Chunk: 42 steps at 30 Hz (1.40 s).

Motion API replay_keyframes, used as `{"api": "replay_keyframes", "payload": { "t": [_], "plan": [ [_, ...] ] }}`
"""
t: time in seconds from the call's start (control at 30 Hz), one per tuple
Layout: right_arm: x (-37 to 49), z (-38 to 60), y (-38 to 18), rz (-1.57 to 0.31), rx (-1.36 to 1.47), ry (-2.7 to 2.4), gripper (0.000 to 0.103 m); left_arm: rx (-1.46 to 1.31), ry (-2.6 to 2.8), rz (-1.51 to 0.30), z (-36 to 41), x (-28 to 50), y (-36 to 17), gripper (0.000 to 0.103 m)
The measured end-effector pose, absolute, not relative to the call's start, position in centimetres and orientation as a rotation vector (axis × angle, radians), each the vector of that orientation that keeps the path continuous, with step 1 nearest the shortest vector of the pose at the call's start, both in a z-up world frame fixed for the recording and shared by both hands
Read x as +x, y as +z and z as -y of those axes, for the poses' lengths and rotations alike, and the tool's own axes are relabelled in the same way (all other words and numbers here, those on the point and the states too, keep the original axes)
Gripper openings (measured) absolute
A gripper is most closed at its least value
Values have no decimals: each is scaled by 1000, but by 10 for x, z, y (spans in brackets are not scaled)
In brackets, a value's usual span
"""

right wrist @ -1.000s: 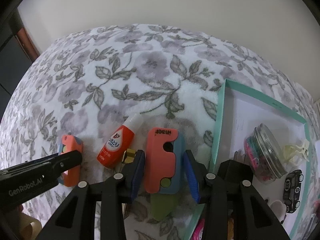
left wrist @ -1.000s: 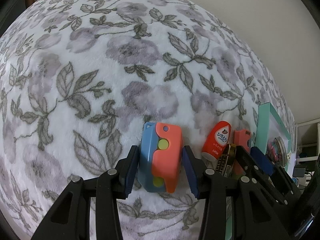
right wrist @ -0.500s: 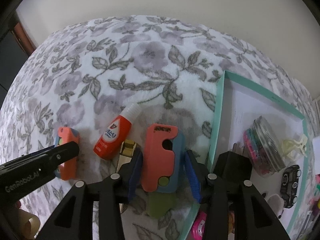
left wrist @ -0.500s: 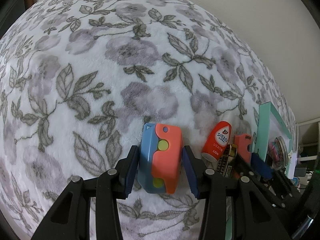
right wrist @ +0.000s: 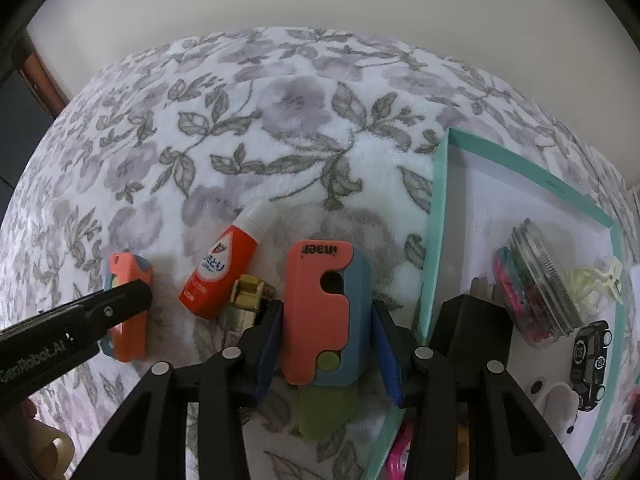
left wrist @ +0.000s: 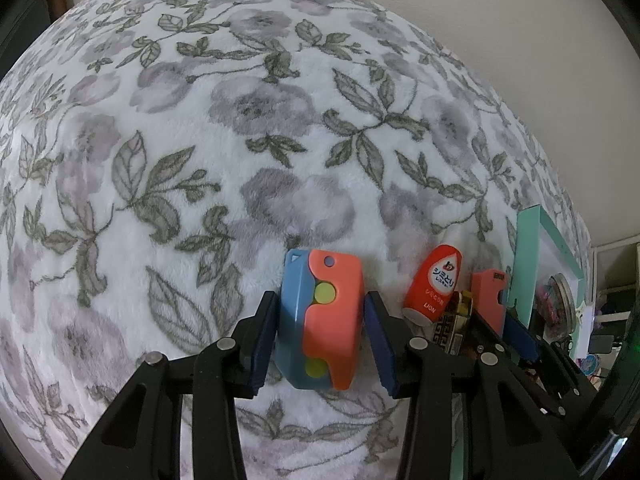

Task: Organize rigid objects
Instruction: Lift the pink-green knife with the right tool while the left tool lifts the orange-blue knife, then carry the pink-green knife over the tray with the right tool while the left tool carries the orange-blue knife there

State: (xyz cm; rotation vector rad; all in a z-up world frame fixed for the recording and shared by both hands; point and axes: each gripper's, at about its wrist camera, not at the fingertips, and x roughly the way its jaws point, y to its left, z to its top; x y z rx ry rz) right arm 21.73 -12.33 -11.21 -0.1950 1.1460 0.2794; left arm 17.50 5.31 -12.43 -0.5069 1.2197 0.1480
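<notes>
Your left gripper (left wrist: 322, 340) clamps an orange-and-blue toy (left wrist: 322, 320) on the floral blanket (left wrist: 200, 140); your right gripper (right wrist: 326, 350) clamps its twin (right wrist: 324, 312), pads tight against both sides. Only the right view shows the twin's green blade (right wrist: 326, 412) sticking out below, and the teal tray's (right wrist: 434, 240) contents: a jar (right wrist: 536, 280) and a toy car (right wrist: 592, 352). Both views show the red bottle (right wrist: 220, 272) and gold lighter (right wrist: 248, 300) lying between the toys.
</notes>
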Motion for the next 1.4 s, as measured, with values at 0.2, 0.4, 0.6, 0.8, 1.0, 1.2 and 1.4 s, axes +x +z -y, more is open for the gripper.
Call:
{"api": "replay_keyframes", "payload": {
  "t": [0.2,0.4,0.6,0.8,1.0,1.2,1.4],
  "plan": [
    [217,128,-93,-1107,-178,286,45,-515,145,-1187,-56,176,-115,45],
    [216,134,-76,-1074,-152,297,45,-525,128,-1123,-58,174,-90,42],
    [211,146,-56,-1046,-118,294,45,-525,96,-1059,-53,169,-61,40],
    [201,166,-30,-1017,-50,289,45,-518,54,-997,-42,161,-30,40],
    [183,185,4,-962,6,269,45,-520,-4,-932,-26,148,-1,40],
    [165,210,32,-916,32,230,45,-523,-74,-905,6,134,12,40],
    [153,238,54,-873,54,185,46,-428,-173,-913,60,130,23,40]
  ]
}}
